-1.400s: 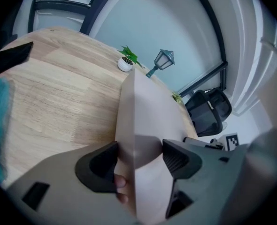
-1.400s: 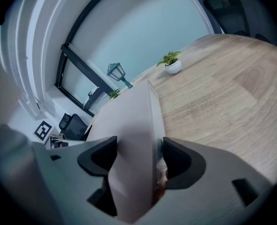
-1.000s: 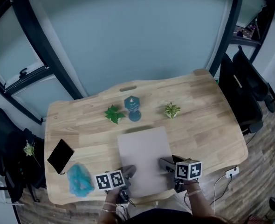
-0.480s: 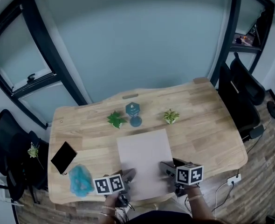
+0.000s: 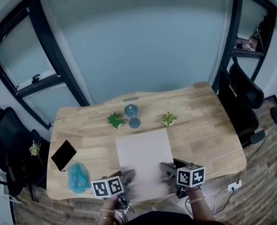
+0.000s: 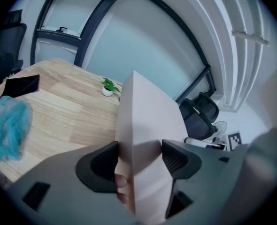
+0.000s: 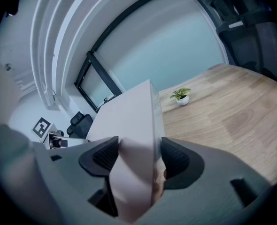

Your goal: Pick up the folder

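Note:
The folder (image 5: 144, 161) is a pale pinkish-grey sheet held over the near middle of the wooden table (image 5: 209, 125). My left gripper (image 5: 126, 178) is shut on its near left corner. My right gripper (image 5: 169, 168) is shut on its near right corner. In the left gripper view the folder (image 6: 148, 121) stands on edge between the jaws of the left gripper (image 6: 139, 159), both pads against it. In the right gripper view the folder (image 7: 131, 114) is clamped the same way by the right gripper (image 7: 138, 156).
Behind the folder stand a green leafy plant (image 5: 115, 120), a blue faceted ornament (image 5: 132, 111) and a small potted plant (image 5: 167, 119). A black flat object (image 5: 63, 155) and a blue fluffy thing (image 5: 78, 177) lie at the left. Black chairs (image 5: 244, 102) stand at the table's right.
Both grippers have risen with the folder, which now shows a little larger in the head view. The head view has shifted slightly. The things on the table have not moved.

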`<act>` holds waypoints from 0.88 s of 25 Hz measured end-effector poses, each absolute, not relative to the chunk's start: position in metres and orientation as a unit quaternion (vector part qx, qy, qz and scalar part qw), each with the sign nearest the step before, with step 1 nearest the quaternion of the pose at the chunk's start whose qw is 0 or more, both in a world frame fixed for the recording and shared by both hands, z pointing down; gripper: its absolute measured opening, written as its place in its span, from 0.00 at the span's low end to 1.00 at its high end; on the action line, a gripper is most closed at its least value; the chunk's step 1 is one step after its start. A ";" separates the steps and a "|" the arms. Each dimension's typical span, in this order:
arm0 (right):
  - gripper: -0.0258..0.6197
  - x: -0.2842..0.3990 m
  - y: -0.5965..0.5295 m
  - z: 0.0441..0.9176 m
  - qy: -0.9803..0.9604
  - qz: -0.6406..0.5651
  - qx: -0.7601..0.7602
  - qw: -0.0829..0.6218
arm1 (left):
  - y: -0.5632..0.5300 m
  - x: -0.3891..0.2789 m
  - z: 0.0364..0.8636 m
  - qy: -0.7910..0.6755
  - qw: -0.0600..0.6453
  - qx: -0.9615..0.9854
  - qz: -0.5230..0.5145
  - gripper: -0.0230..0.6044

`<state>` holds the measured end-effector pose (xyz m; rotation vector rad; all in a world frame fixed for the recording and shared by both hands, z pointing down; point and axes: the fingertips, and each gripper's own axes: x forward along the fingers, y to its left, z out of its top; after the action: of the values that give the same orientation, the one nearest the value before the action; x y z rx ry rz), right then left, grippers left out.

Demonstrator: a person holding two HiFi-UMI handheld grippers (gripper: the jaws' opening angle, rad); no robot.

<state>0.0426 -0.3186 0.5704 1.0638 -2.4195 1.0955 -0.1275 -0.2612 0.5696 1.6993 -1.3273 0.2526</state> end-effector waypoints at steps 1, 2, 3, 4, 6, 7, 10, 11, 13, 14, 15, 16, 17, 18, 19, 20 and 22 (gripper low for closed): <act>0.48 0.045 -0.318 0.567 -0.840 0.375 0.367 0.140 | -0.260 -0.125 0.567 -0.543 0.465 0.692 0.101 0.49; 0.48 0.047 -0.318 0.564 -0.843 0.371 0.365 0.140 | -0.258 -0.123 0.565 -0.545 0.463 0.692 0.098 0.49; 0.48 0.049 -0.317 0.561 -0.845 0.366 0.362 0.140 | -0.256 -0.120 0.563 -0.547 0.461 0.693 0.095 0.49; 0.48 0.051 -0.316 0.558 -0.848 0.362 0.359 0.141 | -0.255 -0.118 0.560 -0.549 0.459 0.693 0.093 0.49; 0.48 0.054 -0.315 0.554 -0.854 0.355 0.353 0.142 | -0.252 -0.113 0.556 -0.552 0.455 0.693 0.089 0.49; 0.48 0.056 -0.314 0.553 -0.856 0.352 0.350 0.143 | -0.250 -0.111 0.554 -0.554 0.453 0.693 0.088 0.49; 0.48 0.062 -0.310 0.543 -0.863 0.340 0.346 0.137 | -0.245 -0.105 0.547 -0.558 0.445 0.695 0.085 0.49; 0.48 0.063 -0.309 0.540 -0.866 0.335 0.346 0.134 | -0.243 -0.103 0.545 -0.559 0.442 0.696 0.084 0.49; 0.47 0.067 -0.308 0.534 -0.870 0.327 0.346 0.129 | -0.242 -0.099 0.540 -0.561 0.434 0.700 0.083 0.49; 0.47 0.069 -0.308 0.532 -0.871 0.323 0.347 0.128 | -0.242 -0.097 0.537 -0.561 0.430 0.702 0.083 0.49; 0.47 0.070 -0.307 0.530 -0.872 0.320 0.348 0.126 | -0.241 -0.096 0.535 -0.562 0.427 0.703 0.083 0.49; 0.47 0.071 -0.306 0.528 -0.873 0.318 0.348 0.124 | -0.241 -0.095 0.533 -0.562 0.424 0.705 0.084 0.49; 0.47 0.072 -0.305 0.526 -0.874 0.317 0.349 0.121 | -0.240 -0.095 0.531 -0.563 0.421 0.706 0.085 0.49; 0.47 0.072 -0.304 0.524 -0.874 0.315 0.349 0.118 | -0.240 -0.095 0.529 -0.563 0.418 0.708 0.086 0.49; 0.47 0.073 -0.303 0.523 -0.875 0.314 0.351 0.115 | -0.240 -0.094 0.527 -0.562 0.414 0.710 0.087 0.49; 0.47 0.073 -0.303 0.522 -0.875 0.313 0.352 0.113 | -0.240 -0.094 0.525 -0.562 0.410 0.713 0.088 0.49; 0.47 0.074 -0.300 0.519 -0.874 0.312 0.355 0.109 | -0.238 -0.095 0.521 -0.562 0.403 0.717 0.089 0.49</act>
<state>0.0737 -0.2999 0.5192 1.0441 -2.5712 0.9176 -0.0946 -0.2385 0.5211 1.8111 -1.4198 0.2254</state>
